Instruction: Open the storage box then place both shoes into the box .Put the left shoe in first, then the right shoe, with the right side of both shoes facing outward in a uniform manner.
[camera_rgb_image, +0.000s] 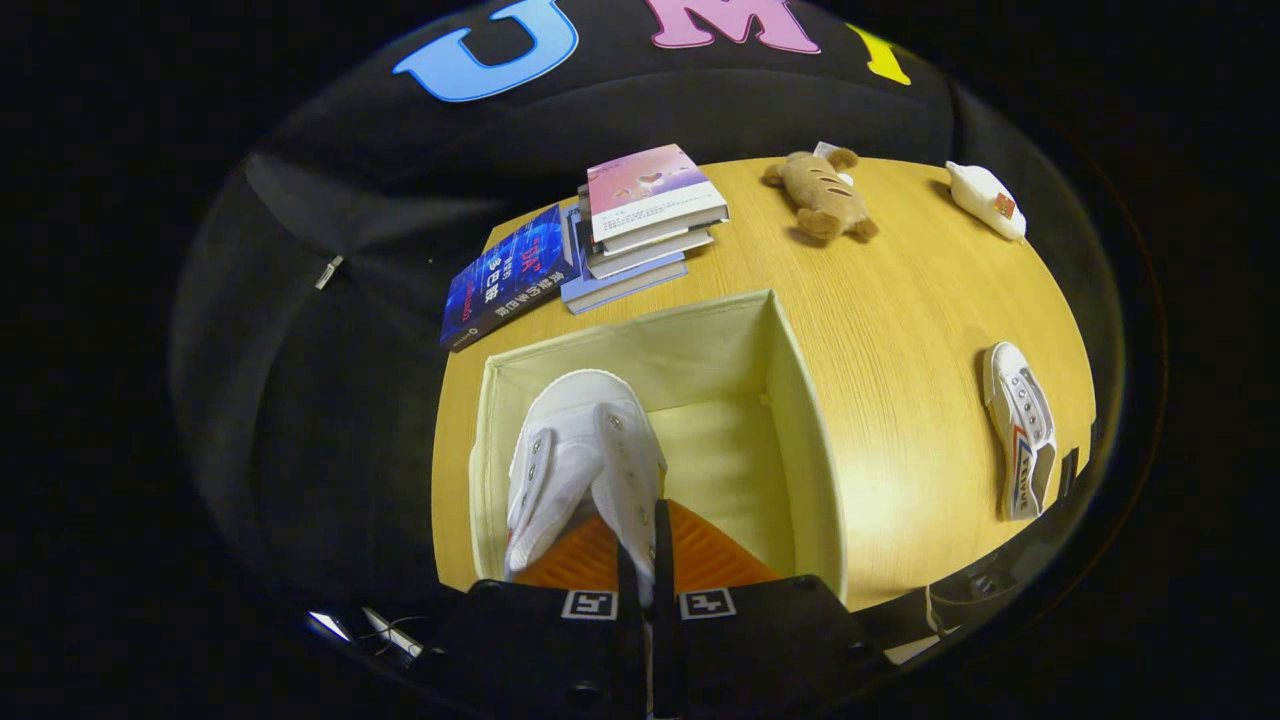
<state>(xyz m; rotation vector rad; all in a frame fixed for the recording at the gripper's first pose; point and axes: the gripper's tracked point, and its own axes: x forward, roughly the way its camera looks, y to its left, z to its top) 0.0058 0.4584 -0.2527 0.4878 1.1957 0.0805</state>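
Note:
My gripper (640, 545) is shut on a white canvas shoe (580, 450), pinching the edge of its upper between both fingers. The shoe hangs toe-forward over the open storage box (800, 400), a pale cream fabric box with its inside bare. The shoe sits toward the box's left wall. A second white shoe (1020, 425) with red and blue side stripes lies on its side on the wooden table (900, 330), well to the right of the box.
Beyond the box, a stack of books (645, 220) and a dark blue book (505, 275) lie at the table's far left. A brown plush toy (822, 193) and a white plush toy (988, 198) rest at the far edge.

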